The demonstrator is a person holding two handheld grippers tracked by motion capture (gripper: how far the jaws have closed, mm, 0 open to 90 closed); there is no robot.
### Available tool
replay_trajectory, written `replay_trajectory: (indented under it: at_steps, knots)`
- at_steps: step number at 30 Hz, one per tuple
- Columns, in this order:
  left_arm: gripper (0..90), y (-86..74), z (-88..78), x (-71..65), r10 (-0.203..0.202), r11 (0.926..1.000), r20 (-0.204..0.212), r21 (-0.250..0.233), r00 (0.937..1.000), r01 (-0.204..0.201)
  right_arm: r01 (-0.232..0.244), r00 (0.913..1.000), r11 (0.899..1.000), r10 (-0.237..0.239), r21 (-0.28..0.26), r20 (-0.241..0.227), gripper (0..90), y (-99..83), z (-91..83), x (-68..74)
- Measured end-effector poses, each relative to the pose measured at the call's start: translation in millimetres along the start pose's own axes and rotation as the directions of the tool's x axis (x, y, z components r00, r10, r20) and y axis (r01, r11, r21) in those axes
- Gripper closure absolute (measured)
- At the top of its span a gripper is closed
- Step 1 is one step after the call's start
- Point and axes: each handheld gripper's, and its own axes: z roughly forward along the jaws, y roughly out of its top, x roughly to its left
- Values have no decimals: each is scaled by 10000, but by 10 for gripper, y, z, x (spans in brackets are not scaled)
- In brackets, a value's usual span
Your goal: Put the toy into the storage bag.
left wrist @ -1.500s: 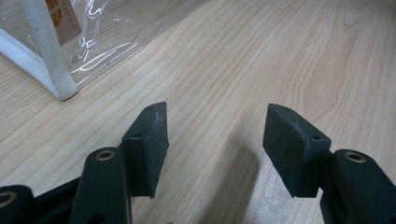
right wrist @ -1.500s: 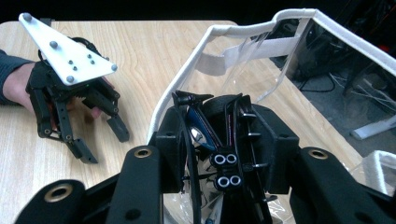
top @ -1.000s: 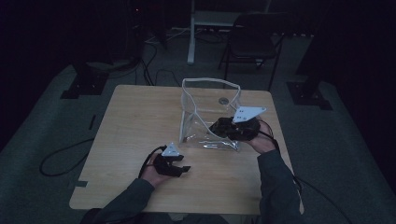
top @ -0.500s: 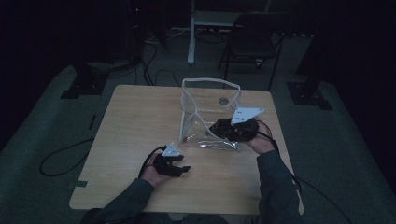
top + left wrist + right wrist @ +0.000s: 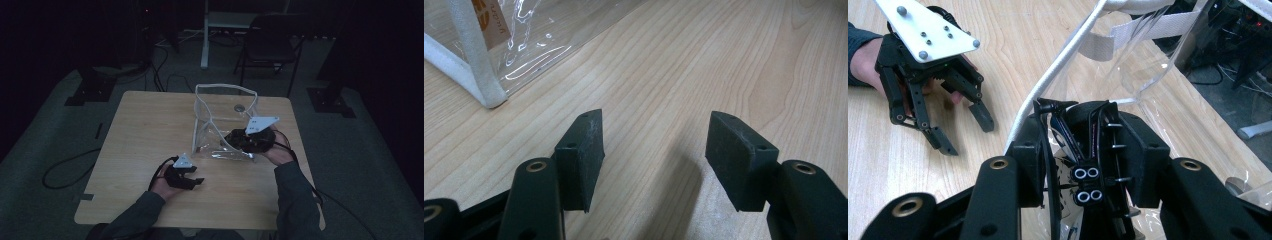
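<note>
Hardly anything has shifted over the last second: the right gripper (image 5: 239, 140) has edged a touch lower against the clear bag (image 5: 225, 115), and the left gripper (image 5: 192, 181) sits where it was on the table (image 5: 140, 130).

From the high view, the bag stands upright and open-mouthed at the far middle of the table, and the right gripper is pressed up to its near right side. The left one rests well apart, nearer the person, palm-down on the wood.

In the left gripper view, the jaws are spread wide with nothing between them, just bare tabletop; a white-trimmed corner of the bag (image 5: 489, 95) lies ahead to the left.

In the right gripper view, the jaws are clamped on a black object (image 5: 1088, 175) with wire-like ribs and small ringed holes; I can't tell what it is. It sits right at the bag's white rim (image 5: 1058, 75), the clear wall just behind it.

My read: the item is gripped and at the opening, but not yet dropped inside. Insertion and release are left.
</note>
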Motion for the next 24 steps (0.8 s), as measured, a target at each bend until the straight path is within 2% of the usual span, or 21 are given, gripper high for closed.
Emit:
replay_trajectory:
  at_steps: [15,18,24]
  knots:
    - [408,0,0,-1,-3,10000,-13,-4,10000,3,-20,9998,9999,22,124,-209,538,-33,19,3]
    - [408,0,1,-2,-6,10000,-11,-7,10000,6,-137,9992,9998,132,-125,-385,549,-28,6,-8]
    - [406,0,2,-3,8,10000,11,-18,10000,-8,-204,9993,9994,195,-285,-314,551,-31,-20,-22]
